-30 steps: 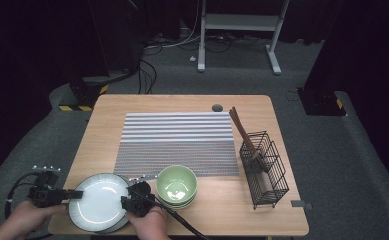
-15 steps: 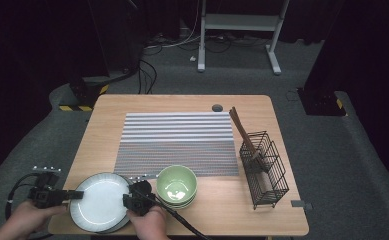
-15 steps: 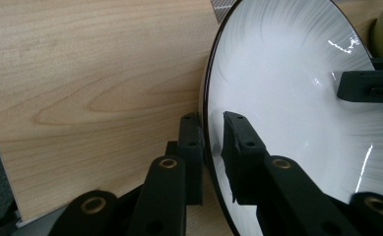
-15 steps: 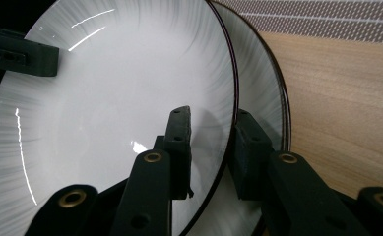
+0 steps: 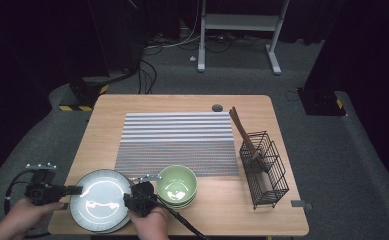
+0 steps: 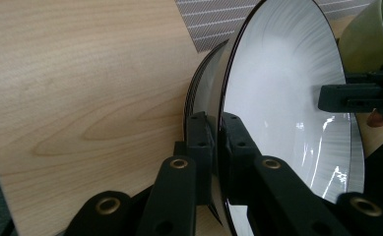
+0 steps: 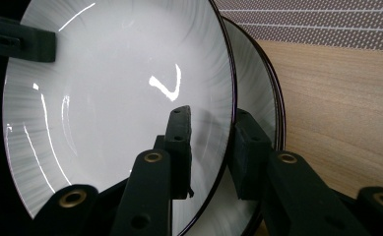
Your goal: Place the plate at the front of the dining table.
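Top plate (image 5: 102, 199) of a stack, at near-left of table (image 5: 182, 107), is gripped at opposite rims. Left rim is pinched by left gripper (image 6: 217, 147), its jaws just closed onto it. Right rim is straddled by right gripper (image 7: 209, 147); pad contact can't be judged. Green bowls (image 5: 177, 184) are stacked just right of plate.

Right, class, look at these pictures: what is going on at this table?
A person is working with a claw in each hand at the near left corner of the wooden table. The left claw is shut on the left rim of the top white plate of a small stack, having just closed. The right claw straddles its opposite rim, though a firm pinch is unclear. Stacked green bowls sit beside it; a striped mat and wire rack lie beyond.
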A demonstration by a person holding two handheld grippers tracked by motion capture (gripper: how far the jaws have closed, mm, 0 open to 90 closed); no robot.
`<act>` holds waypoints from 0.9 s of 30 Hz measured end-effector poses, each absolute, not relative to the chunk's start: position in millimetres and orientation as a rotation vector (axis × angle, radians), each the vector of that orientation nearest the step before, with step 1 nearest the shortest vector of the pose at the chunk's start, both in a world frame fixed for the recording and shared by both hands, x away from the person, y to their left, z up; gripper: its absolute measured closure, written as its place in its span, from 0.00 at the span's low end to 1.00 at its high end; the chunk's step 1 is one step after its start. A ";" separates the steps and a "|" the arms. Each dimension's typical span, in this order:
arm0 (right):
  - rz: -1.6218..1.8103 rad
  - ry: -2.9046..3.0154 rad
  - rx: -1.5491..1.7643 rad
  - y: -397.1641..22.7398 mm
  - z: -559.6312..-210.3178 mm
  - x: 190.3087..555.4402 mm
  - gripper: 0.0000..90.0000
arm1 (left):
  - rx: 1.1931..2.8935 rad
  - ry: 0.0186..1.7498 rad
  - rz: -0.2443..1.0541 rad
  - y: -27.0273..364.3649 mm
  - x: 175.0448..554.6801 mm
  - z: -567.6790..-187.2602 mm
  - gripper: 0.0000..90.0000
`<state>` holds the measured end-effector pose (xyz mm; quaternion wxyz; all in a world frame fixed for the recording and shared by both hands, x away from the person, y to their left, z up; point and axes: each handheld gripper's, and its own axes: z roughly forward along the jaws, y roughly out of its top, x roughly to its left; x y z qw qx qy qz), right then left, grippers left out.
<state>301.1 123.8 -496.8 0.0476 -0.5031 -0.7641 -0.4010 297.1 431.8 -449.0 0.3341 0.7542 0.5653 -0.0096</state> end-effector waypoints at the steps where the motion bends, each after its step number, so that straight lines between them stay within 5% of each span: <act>1: -1.224 -2.331 -1.531 124.2 -497.2 301.1 0.79 | 1.976 1.474 -0.019 431.7 297.2 -448.1 0.94; 8: -1.227 -2.323 -1.518 124.8 -498.7 302.4 0.78 | 1.976 1.476 -0.025 432.8 298.0 -448.9 0.94; 16: -1.250 -2.311 -1.455 129.7 -502.9 303.1 0.63 | 1.987 1.471 -0.017 434.4 296.1 -450.3 0.93; 27: -1.283 -2.394 -1.417 131.4 -505.8 304.4 0.68 | 1.964 1.461 -0.026 435.6 294.5 -454.7 0.92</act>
